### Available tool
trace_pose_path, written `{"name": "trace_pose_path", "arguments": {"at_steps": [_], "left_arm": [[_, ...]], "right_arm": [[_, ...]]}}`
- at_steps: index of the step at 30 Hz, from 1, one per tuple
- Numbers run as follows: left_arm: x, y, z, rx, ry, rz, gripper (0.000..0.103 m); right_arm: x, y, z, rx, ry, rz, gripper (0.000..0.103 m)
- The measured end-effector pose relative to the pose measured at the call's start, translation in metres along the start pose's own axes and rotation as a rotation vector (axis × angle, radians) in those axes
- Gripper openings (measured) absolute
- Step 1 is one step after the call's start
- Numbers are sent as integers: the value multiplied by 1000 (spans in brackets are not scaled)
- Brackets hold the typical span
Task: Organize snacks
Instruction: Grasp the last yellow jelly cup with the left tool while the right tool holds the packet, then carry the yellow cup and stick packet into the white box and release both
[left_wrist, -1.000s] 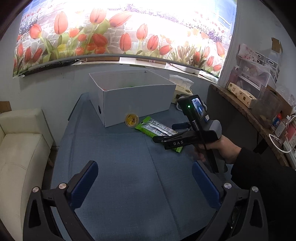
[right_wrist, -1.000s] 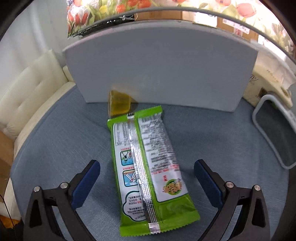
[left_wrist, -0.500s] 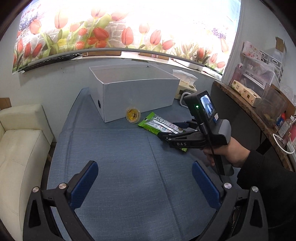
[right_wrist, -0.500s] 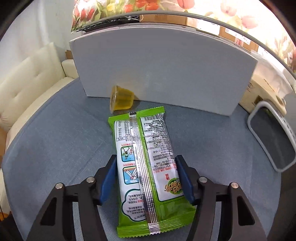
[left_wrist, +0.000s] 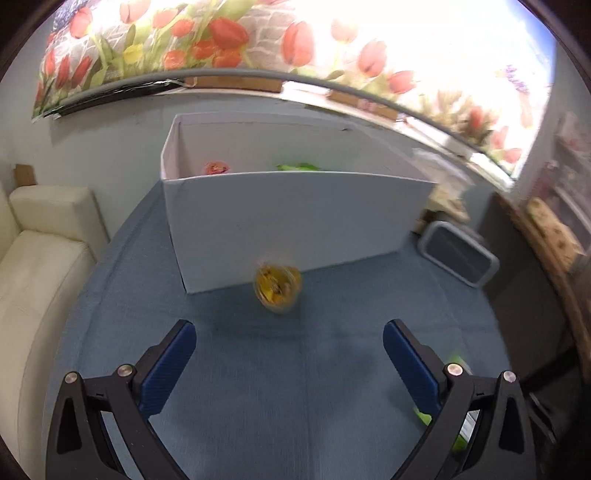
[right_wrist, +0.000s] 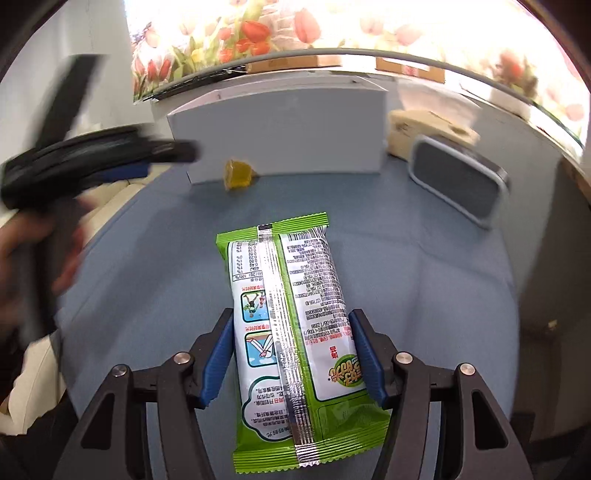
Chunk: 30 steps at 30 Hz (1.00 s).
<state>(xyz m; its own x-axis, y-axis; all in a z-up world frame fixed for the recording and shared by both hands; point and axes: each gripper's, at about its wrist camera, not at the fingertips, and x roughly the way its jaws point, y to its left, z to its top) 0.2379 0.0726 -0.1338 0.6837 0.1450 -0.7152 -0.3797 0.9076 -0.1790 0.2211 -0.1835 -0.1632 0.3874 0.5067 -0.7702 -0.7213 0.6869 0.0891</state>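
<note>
My right gripper (right_wrist: 291, 325) is shut on a green and white snack packet (right_wrist: 295, 332), its blue pads pressing both long edges, and the packet hangs above the blue table. A yellow jelly cup (left_wrist: 277, 286) lies on its side against the front wall of the white box (left_wrist: 295, 221). My left gripper (left_wrist: 288, 332) stands open just short of the cup, nothing between its fingers. In the right wrist view the jelly cup (right_wrist: 238, 173) sits by the white box (right_wrist: 280, 129), and the left gripper (right_wrist: 147, 160) shows blurred at the left. A red snack (left_wrist: 217, 168) and a green one (left_wrist: 298, 167) lie inside the box.
A grey-rimmed tray (left_wrist: 458, 256) lies on the table right of the box, the same tray (right_wrist: 460, 181) in the right wrist view. A cream sofa (left_wrist: 40, 258) stands left of the table. A tulip poster (left_wrist: 295, 40) covers the back wall. A wooden shelf (left_wrist: 554, 236) runs along the right.
The right gripper closed on the green packet and lifted it back from the box. The left gripper swung forward toward the jelly cup, still open.
</note>
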Motion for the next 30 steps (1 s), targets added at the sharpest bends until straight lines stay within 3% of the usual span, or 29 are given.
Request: {"name": "trace_pose_path", "arguments": {"at_steps": [4,13,16,21,30], "left_arm": [[47,-16,11,-15,19,134,103],[104,-26,17,-81,55,261,103],[111,-28,16,-72,74,285,90],[102,-34,17,-45,68,270,49],[72,-37,7,-7,58,180,49]], "right_arm": [[-22,-11,-17,52,-16,6,65],[-40,-17,-42,126,-41,42,65],[-44,-17,-46,135,-51,58,65],[-44,-15,-49,142,-53,66,65],[-46,-14,-50,134,-57,64,65]]}}
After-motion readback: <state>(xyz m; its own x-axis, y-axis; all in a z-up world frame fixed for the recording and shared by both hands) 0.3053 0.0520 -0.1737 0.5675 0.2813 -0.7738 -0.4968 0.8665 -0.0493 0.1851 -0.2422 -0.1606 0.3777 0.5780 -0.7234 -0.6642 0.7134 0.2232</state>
